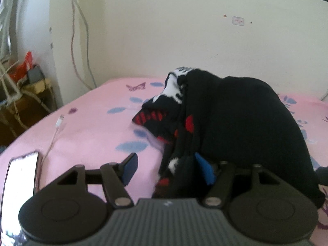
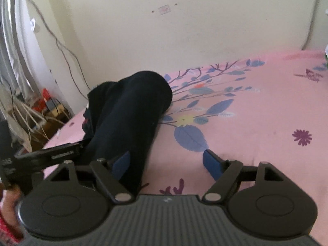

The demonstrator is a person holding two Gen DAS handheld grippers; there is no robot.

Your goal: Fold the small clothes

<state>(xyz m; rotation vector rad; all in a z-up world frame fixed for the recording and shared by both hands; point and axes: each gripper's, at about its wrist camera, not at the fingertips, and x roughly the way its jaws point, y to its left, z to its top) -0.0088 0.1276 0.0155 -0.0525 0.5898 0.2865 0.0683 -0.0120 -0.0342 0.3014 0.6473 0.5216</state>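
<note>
A small black garment (image 1: 235, 119) with red and white print lies bunched in a heap on the pink flowered bed sheet (image 1: 92, 127). My left gripper (image 1: 167, 170) stands open. Its left blue pad (image 1: 130, 169) is bare, and the cloth drapes over its right pad (image 1: 205, 172) without being pinched. In the right wrist view the same garment (image 2: 131, 110) shows mostly plain black. My right gripper (image 2: 167, 165) is open too. The cloth's near end lies against its left pad (image 2: 122, 164), and its right pad (image 2: 212, 166) is over bare sheet. The left gripper (image 2: 51, 155) shows at the garment's left side.
A phone (image 1: 20, 180) with a lit screen and a white charging cable (image 1: 55, 131) lie on the sheet at the left. A cluttered low stand (image 1: 30, 86) sits beside the bed by the wall. Pink sheet (image 2: 256, 112) stretches right of the garment. A hand (image 2: 8, 205) shows at the lower left.
</note>
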